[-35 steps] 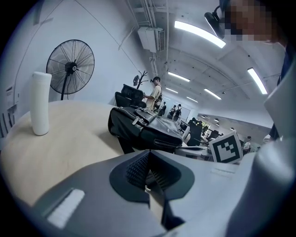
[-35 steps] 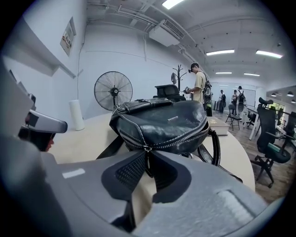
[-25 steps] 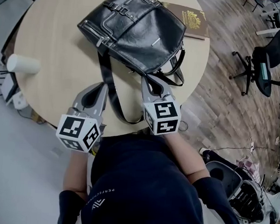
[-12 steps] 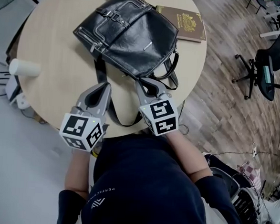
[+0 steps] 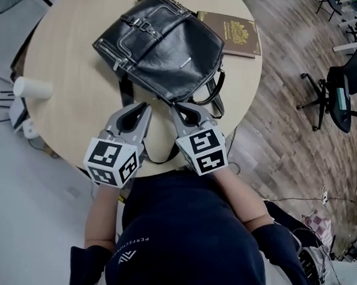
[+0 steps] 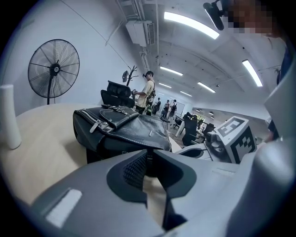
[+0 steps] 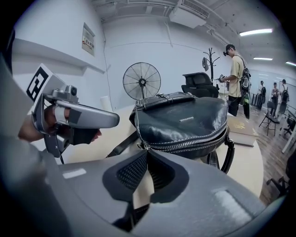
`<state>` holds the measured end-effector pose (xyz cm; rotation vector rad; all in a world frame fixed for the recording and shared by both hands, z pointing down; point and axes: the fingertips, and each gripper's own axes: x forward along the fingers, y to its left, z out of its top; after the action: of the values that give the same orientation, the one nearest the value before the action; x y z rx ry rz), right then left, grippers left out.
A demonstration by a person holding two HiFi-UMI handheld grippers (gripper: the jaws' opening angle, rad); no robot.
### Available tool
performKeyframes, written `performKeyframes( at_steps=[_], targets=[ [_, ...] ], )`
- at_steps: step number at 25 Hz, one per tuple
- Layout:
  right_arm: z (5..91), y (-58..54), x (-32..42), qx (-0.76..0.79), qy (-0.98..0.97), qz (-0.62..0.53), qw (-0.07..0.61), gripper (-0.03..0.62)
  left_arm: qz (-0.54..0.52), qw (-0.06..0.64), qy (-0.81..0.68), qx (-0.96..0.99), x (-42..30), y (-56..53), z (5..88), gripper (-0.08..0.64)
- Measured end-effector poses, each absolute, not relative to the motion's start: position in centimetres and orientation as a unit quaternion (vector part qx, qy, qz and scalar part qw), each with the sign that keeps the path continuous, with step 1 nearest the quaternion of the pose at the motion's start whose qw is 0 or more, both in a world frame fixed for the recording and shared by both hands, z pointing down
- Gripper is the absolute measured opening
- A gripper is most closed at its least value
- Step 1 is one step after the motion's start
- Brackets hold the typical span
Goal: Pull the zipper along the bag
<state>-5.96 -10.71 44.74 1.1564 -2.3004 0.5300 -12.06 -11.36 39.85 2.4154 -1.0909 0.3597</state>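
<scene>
Black leather bag (image 5: 164, 46) lies on the table (image 5: 68, 64), its zipper (image 7: 194, 141) facing near. The right gripper (image 5: 179, 110) pinches the zipper pull (image 7: 143, 146). The left gripper (image 5: 141, 109), its jaws just opening a crack with nothing between them, ought to pin the bag while the right draws steadily rightward.

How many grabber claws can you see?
2. The left gripper, jaws just opening with nothing between, points at the bag; the right gripper, shut, sits at the zipper end.

Bare tabletop (image 5: 75, 52) left of the bag (image 5: 164, 46) offers you passage. Obstacles: white cylinder (image 5: 33, 88) at the left rim, brown booklet (image 5: 232, 34) touching the bag's right side, strap (image 5: 128, 93) trailing to the near edge.
</scene>
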Motion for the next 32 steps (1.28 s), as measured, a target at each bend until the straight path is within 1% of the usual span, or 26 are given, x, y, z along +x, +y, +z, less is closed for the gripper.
performKeyframes(
  at_steps=[21, 32],
  targets=[
    [44.4, -11.6, -1.8, 0.418, -0.846, 0.191, 0.271, 0.012, 0.136, 0.233, -0.408, 0.872, -10.9, -12.0, 40.0, 0.063],
    [44.4, -12.3, -0.7, 0.393, -0.857, 0.181, 0.280, 0.014, 0.134, 0.238, -0.427, 0.862, -9.7, -11.9, 39.8, 0.086]
  ],
)
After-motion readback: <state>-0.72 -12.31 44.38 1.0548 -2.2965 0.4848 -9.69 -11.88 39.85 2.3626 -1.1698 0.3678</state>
